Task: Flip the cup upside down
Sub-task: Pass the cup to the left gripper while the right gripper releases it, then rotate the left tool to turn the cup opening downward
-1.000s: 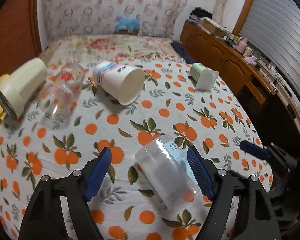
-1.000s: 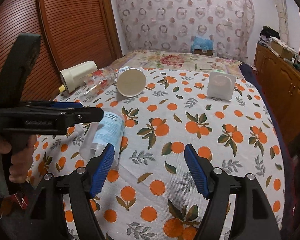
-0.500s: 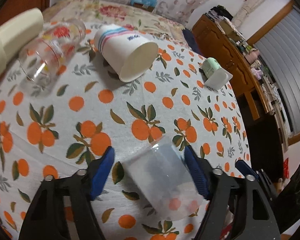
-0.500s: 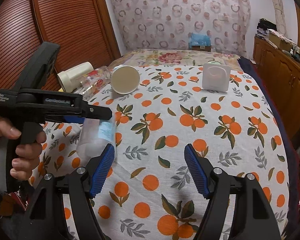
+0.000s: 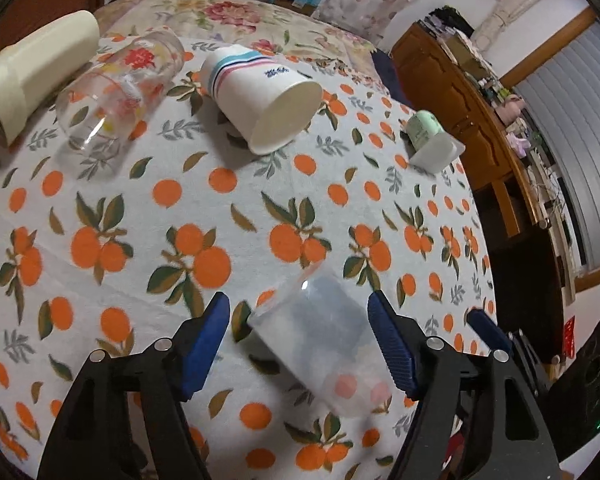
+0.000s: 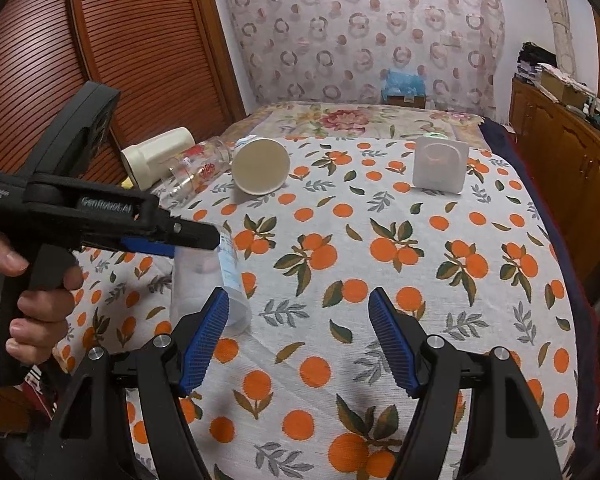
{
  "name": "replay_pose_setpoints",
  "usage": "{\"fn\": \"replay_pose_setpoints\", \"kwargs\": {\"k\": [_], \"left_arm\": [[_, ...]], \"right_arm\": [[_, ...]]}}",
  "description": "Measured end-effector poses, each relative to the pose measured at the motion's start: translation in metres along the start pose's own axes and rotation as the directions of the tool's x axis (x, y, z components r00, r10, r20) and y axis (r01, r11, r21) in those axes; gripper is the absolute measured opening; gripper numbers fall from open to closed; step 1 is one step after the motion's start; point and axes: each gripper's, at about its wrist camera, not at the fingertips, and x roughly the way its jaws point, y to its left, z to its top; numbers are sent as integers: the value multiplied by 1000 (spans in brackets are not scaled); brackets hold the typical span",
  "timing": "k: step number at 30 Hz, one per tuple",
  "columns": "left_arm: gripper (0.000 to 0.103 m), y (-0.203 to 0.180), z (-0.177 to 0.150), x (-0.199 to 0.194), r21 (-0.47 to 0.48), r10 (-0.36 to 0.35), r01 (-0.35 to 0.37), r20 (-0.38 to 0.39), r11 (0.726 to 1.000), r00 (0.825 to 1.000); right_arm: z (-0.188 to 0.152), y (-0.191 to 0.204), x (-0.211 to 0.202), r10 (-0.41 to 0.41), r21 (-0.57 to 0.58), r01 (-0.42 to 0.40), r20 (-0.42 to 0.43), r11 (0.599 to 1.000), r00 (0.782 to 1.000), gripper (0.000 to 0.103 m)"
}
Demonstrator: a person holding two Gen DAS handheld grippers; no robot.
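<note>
Looking along the left gripper (image 5: 298,340): fingers (image 5: 206,338) spread wide, clenched on nothing, straddling a translucent plastic cup (image 5: 324,340) that lies on its side on the orange-print tablecloth (image 5: 148,208) at the near edge of the surface. Rim pointing far-left, closed base nearest the camera, neither pad touching the wall yet. Farther off, also lying down: a striped paper cup (image 5: 260,100) at centre, a flowered glass (image 5: 116,92) and a cream flask (image 5: 36,76) at far left, a small green-and-white cup (image 5: 430,140) at far right.

Judging the handling: thin, empty, very light; walls probably flex and slip under a hard squeeze, and the round body may roll away if nudged from one side. Best taken across the middle of the body, pads on opposite walls, with gentle pressure and away from the softer rim; then lifted clear, turned mouth down and set on its rim.

Looking along the right gripper (image 6: 298,336): fingers (image 6: 392,344) likewise released and holding nothing, hovering over bare cloth. Same plastic cup (image 6: 204,280) at near left, just beside the left pad, with the left gripper (image 6: 172,236) and the hand (image 6: 24,300) gripping its handle above it. Paper cup (image 6: 260,166) and square-mouthed white cup (image 6: 440,164) at the far end.
</note>
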Motion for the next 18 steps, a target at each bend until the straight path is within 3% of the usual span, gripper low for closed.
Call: {"fn": "replay_pose_setpoints", "kwargs": {"k": [12,14,18], "left_arm": [[71,-3,-15,20,-72,-81,74,-104,995,991],[61,-4,-16,24,-76,-92,83,-111,994,990],[56,-7,-13,27,-60,-86,80,-108,995,990]], "right_arm": [[1,-6,-7,-15,8,15,15,1000,1000,75],[1,-10,-10,-20,16,20,20,1000,1000,75],[0,-15,-12,-28,24,27,25,999,999,75]]}}
